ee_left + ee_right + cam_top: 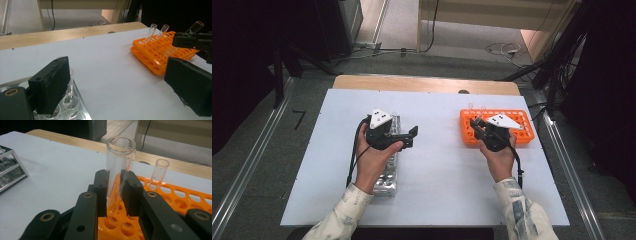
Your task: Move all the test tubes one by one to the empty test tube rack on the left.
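Right tool [115,192] clenched on glass tube [119,162] above orange rack [175,195], left tool [120,85] released over metal rack [72,110]

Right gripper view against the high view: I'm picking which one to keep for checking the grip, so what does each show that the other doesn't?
The right gripper view alone shows the grip: the right tool is shut on a clear glass tube whose lower end sits at a hole of the orange rack.

The high view alone shows the layout: both hands, the left tool open over the metal rack, and the white board.

Both show the orange rack, the right tool, the metal rack and the board.
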The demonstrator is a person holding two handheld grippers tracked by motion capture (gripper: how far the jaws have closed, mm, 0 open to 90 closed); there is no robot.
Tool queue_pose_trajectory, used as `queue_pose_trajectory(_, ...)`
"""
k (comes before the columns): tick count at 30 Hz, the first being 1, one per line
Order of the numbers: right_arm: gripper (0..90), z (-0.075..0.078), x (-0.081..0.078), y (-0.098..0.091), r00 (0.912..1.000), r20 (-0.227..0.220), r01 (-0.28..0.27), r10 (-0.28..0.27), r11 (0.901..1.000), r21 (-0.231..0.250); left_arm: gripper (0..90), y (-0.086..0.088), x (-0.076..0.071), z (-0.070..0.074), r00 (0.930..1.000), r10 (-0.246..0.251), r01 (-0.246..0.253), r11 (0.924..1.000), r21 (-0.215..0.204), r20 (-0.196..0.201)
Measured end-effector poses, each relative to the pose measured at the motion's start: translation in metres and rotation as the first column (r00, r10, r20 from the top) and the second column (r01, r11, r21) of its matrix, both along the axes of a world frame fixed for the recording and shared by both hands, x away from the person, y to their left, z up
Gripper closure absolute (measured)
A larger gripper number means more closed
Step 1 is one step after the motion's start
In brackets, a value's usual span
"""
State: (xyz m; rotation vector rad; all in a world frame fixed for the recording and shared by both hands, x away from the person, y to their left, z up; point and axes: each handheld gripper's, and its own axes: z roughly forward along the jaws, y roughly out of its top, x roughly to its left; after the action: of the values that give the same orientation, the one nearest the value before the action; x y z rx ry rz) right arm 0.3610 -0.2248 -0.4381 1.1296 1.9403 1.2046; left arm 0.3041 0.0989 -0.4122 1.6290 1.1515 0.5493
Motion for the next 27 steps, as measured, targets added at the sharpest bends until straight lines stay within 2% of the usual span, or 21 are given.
queue_pose_trajectory(6,72.9,0.003,-0.009,0.005,0.9994,0.017,-0.03,0.03,0.9995,-0.006,6.2,-0.005,-0.002,-0.001,0.9999,-0.009,0.009,0.9999,0.007,0.006)
queue_pose_trajectory(17,72.9,-0.001,-0.021,0.013,0.9961,-0.006,-0.088,0.088,0.996,-0.013,6.3,-0.02,-0.009,-0.003,0.9973,-0.073,0.073,0.9973,0.012,0.002)
queue_pose_trajectory(22,72.9,-0.003,-0.027,0.025,0.9914,-0.012,-0.131,0.131,0.9912,-0.022,6.5,-0.027,-0.012,-0.004,0.9953,-0.096,0.096,0.9953,0.014,0.002)
queue_pose_trajectory(27,72.9,-0.005,-0.034,0.042,0.9824,-0.024,-0.186,0.185,0.9817,-0.039,6.5,-0.032,-0.014,-0.005,0.9933,-0.115,0.115,0.9933,0.007,0.004)
